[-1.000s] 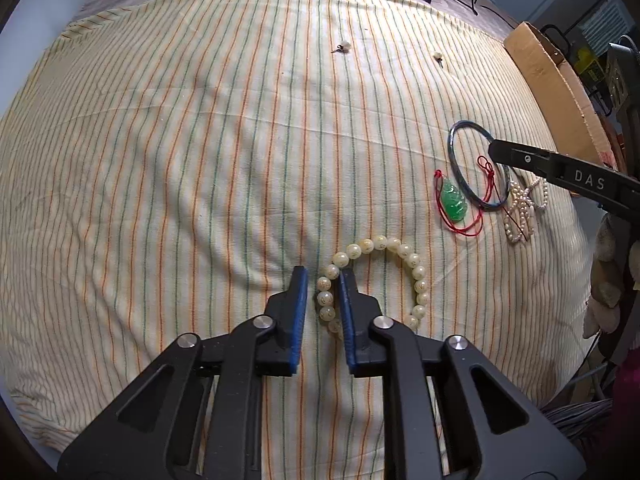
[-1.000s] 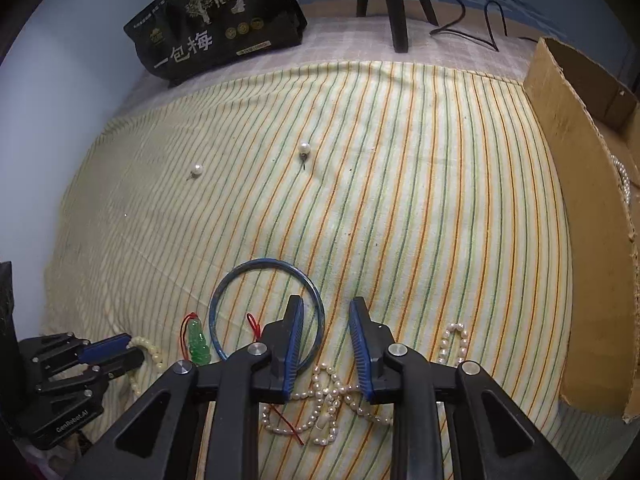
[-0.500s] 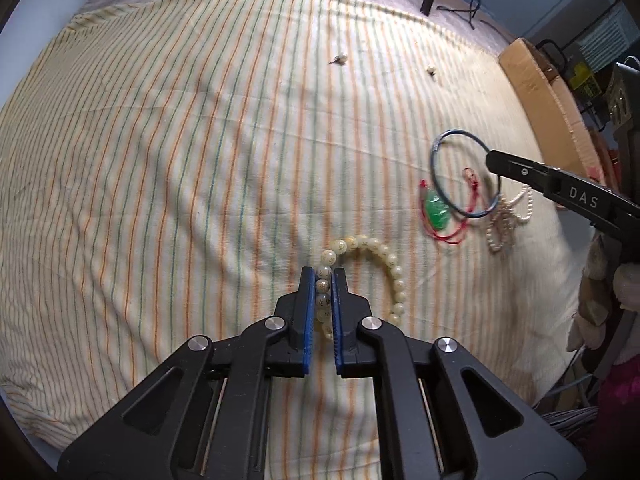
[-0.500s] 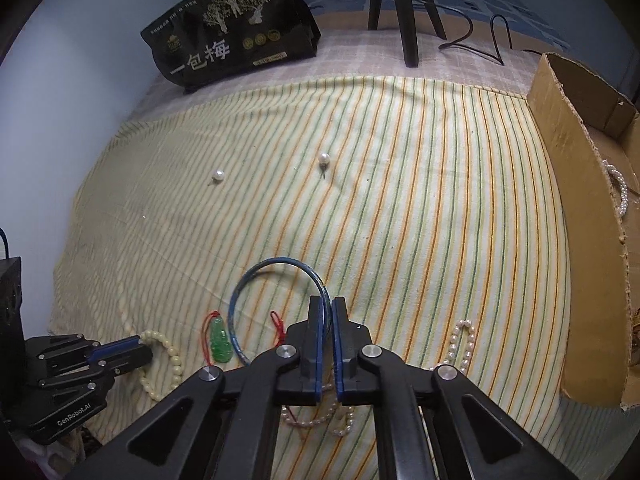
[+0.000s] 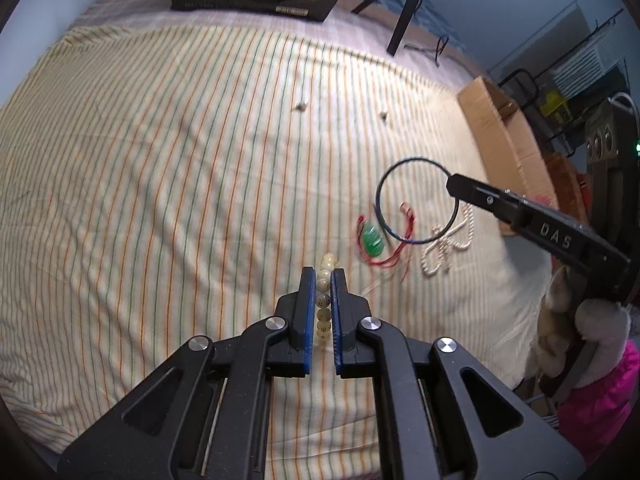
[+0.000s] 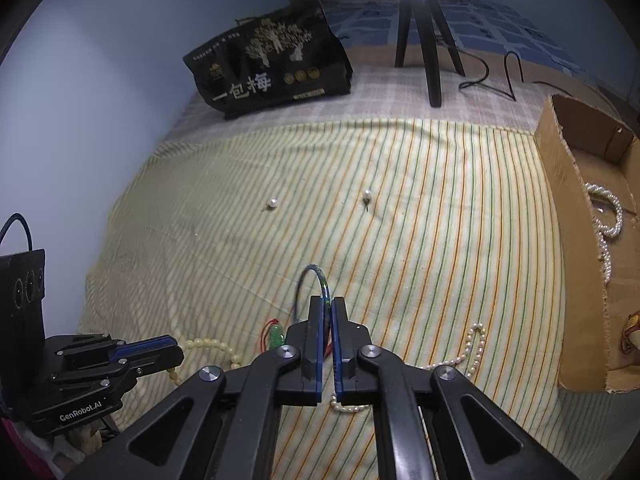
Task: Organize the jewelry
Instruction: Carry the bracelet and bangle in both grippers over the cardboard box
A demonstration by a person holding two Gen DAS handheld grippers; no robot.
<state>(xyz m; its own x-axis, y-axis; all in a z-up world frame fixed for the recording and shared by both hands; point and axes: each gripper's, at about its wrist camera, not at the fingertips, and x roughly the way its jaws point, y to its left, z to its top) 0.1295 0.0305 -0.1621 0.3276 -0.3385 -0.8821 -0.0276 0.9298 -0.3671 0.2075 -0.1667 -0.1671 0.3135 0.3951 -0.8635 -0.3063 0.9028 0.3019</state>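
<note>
My left gripper (image 5: 322, 276) is shut on a cream bead bracelet (image 5: 323, 300) and holds it lifted above the striped cloth; the bracelet also shows in the right wrist view (image 6: 208, 345). My right gripper (image 6: 327, 304) is shut on a thin blue bangle (image 6: 310, 276), lifted and upright; the bangle also shows in the left wrist view (image 5: 384, 184). A green pendant on red cord (image 5: 373, 240) and a white pearl necklace (image 5: 444, 248) lie on the cloth. Two pearl studs (image 6: 273, 202) (image 6: 367, 195) lie farther back.
A cardboard box (image 6: 560, 216) at the right edge holds a pearl strand (image 6: 608, 216). A black bag with gold print (image 6: 268, 72) and a tripod (image 6: 424, 40) stand at the back. The striped cloth (image 5: 160, 200) covers the surface.
Both grippers closed from open: the left on the bead bracelet, the right on the blue bangle. Both then lifted their pieces off the cloth.
</note>
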